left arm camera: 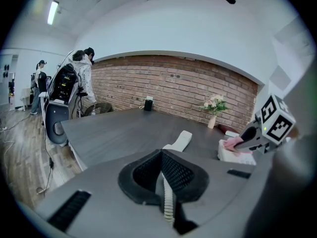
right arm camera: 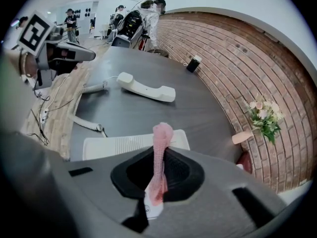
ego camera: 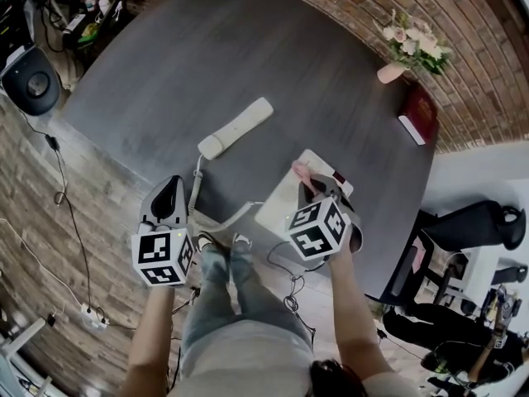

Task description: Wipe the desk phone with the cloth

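The white phone base (ego camera: pixel 285 203) lies at the near edge of the dark round table (ego camera: pixel 207 64), its handset (ego camera: pixel 235 128) off and lying further in, joined by a cord (ego camera: pixel 197 187). My right gripper (ego camera: pixel 307 179) is shut on a pink cloth (ego camera: pixel 301 170) just above the base's far end. In the right gripper view the cloth (right arm camera: pixel 161 143) stands up between the jaws over the base (right arm camera: pixel 119 145), the handset (right arm camera: pixel 146 88) beyond. My left gripper (ego camera: pixel 172 185) hovers at the table edge left of the cord, jaws together, nothing seen in them (left arm camera: pixel 162 158).
A vase of flowers (ego camera: pixel 411 46) and a red book (ego camera: pixel 419 114) sit at the table's far right by the brick wall. An office chair (ego camera: pixel 475 226) stands right of the table, a round grey machine (ego camera: pixel 33 81) at far left. Cables trail over the wooden floor (ego camera: pixel 74 246).
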Demonstrator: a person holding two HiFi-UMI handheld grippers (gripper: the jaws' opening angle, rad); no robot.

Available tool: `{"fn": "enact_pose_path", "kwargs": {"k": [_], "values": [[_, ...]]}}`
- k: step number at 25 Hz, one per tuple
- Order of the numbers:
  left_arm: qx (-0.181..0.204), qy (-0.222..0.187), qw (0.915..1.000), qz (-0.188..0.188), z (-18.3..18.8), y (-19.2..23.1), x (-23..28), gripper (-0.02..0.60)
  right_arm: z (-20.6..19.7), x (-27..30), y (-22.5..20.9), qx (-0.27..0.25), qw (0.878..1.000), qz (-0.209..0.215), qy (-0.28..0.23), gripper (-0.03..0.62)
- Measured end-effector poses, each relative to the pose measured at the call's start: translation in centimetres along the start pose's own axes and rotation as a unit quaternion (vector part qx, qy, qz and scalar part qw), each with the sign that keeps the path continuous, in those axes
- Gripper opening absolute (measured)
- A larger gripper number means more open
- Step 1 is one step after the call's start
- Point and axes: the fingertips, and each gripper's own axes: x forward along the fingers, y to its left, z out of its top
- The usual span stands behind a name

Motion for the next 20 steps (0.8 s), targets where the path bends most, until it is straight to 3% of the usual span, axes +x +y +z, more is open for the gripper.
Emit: {"fn": "enact_pose_path", "kwargs": {"k": [20], "values": [[0.000, 0.001, 1.0000, -0.002, -0.5, -0.4, -0.8, 0.005, -0.3, -0.6, 2.2, -0.007, 1.000, 0.019, 0.001, 0.023]]}}
